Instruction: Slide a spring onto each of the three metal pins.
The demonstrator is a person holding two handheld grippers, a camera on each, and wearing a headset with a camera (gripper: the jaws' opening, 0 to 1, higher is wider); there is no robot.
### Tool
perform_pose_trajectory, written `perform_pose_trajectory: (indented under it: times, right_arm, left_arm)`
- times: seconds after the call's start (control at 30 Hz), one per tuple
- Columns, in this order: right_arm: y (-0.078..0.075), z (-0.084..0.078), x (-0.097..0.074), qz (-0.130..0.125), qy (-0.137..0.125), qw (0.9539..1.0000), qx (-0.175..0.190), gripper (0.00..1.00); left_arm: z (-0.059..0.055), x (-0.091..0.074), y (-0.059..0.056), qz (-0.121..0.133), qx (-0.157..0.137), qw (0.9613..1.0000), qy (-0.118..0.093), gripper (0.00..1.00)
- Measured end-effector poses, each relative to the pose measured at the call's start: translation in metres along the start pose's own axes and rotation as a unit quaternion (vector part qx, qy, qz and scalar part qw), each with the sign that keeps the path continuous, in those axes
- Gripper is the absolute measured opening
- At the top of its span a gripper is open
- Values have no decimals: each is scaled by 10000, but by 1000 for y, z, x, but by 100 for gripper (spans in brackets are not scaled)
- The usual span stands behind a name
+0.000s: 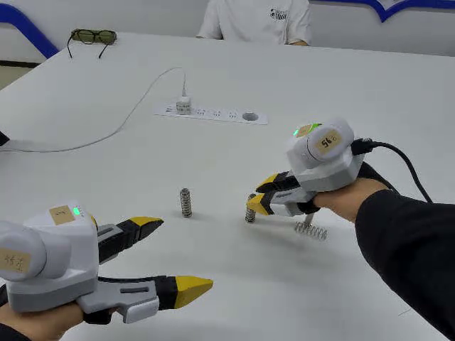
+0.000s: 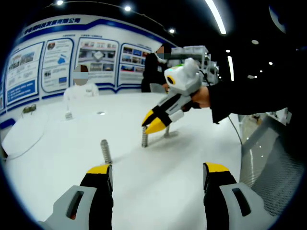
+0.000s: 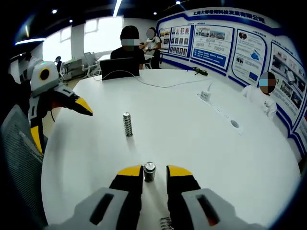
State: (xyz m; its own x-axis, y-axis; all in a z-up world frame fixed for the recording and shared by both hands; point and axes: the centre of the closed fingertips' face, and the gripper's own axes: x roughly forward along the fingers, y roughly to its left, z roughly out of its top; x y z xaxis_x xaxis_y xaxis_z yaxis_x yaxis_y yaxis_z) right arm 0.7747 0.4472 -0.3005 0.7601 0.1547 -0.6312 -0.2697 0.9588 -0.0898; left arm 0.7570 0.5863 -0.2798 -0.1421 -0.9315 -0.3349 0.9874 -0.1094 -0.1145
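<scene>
You hold two grey handheld grippers with yellow-tipped black jaws over a white table (image 1: 320, 78).

Your left gripper (image 1: 185, 253) sits low at the left of the head view, with its jaws spread wide apart and nothing between them. It carries two tan stickers; their writing is too small to read. A green light glows on top.

Your right gripper (image 1: 256, 197) reaches in from the right. A tan sticker (image 1: 327, 142) on its round head appears to read "56". Its jaws are drawn close, with a narrow gap left between them. In the right gripper view, the top of a spring-wrapped pin (image 3: 149, 171) stands in that gap, against one tip. I cannot tell whether the jaws are pinching it.

A second pin (image 1: 185, 202), also wearing a spring, stands upright on its own, near the first and between your two grippers.

A loose spring (image 1: 313, 231) lies on its side under your right hand. Just beside it is a short upright post that looks like a bare pin.

Farther back lies a white power strip (image 1: 213, 114) with a white plug (image 1: 183, 105) and a cable (image 1: 121, 124) trailing left. Dark glasses (image 1: 92, 35) rest at the far left. A person in a white T-shirt (image 1: 256, 20) sits at the far edge; the small chest logo is unreadable.

In the gripper views, wall panels carry blue banners with Chinese characters, too small to read.
</scene>
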Motion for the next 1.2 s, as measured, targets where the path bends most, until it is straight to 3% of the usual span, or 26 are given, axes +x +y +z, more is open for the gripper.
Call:
perform_pose_trajectory:
  times: [0.43,1.2]
  right_arm:
    - [0,-4,-22,-87,-132,9999,47,22]
    - [14,-30,-58,-182,-153,9997,38,22]
  left_arm:
    - [4,2,-1,-48,32,10000,-5,78]
    - [7,3,-4,-95,95,9999,9,78]
